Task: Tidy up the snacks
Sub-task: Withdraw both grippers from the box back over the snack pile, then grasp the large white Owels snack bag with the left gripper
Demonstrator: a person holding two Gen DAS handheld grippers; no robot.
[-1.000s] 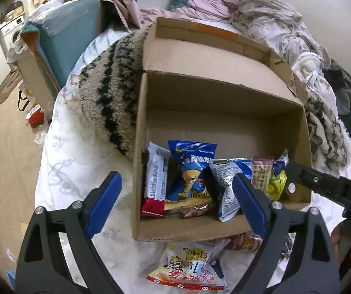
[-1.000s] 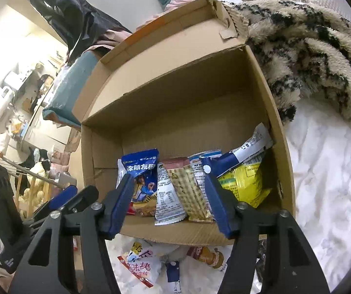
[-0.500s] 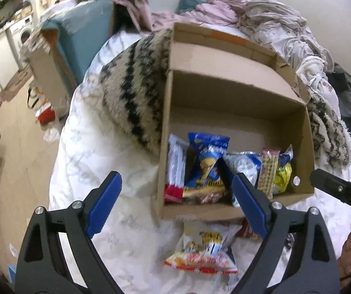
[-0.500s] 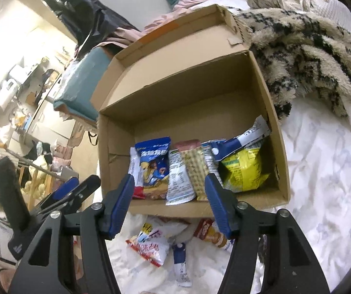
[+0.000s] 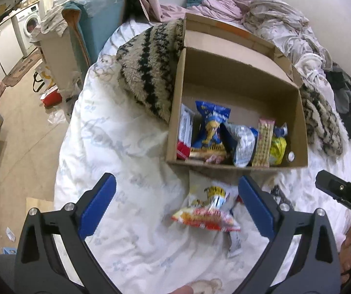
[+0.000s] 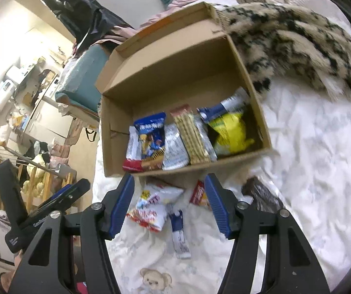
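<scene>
Risk of nudging box at bed's edge (both grippers empty, open) when reaching for bag.

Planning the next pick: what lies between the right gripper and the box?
In the right wrist view, loose snacks on the sheet: a white-and-red bag, a blue stick pack and a red packet, before the box.

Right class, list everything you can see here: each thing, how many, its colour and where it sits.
cardboard box: one, brown, open, on the bed
snack packets in box: about six, blue, white, tan, yellow, standing along its near wall
loose snacks: at least three, white-red, red, blue-white, on the sheet before the box
bed sheet: one, white
fuzzy blanket: one, beige-black, behind the box
left claw: blue pads, open, empty
right claw: blue pads, open, empty
</scene>
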